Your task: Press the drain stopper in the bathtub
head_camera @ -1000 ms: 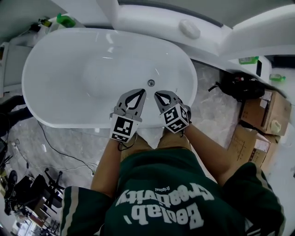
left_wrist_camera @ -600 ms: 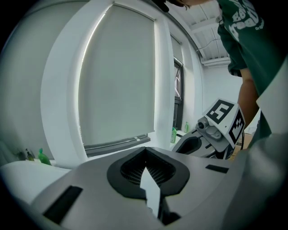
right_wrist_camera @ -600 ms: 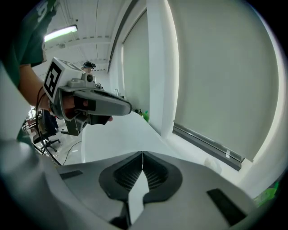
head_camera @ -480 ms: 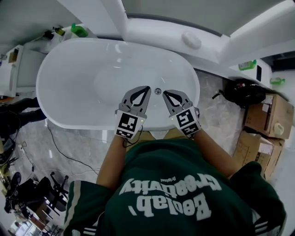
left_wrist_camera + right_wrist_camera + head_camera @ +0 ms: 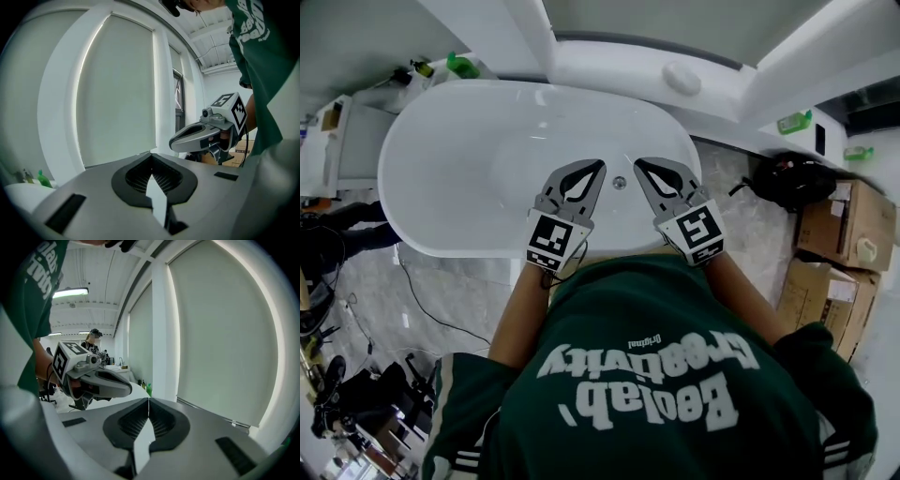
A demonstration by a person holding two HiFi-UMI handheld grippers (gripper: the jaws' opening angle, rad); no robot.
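**Over the white oval bathtub (image 5: 422,197), both grippers closed and empty**

Above the basin, the left gripper (image 5: 600,164) and the right gripper (image 5: 638,162) are hovering side by side. Each is pressing its jaws together tip to tip and gripping nothing. The small round metal drain stopper (image 5: 620,183) is sitting on the tub floor, showing between the two jaw tips. Neither gripper appears to be touching it.
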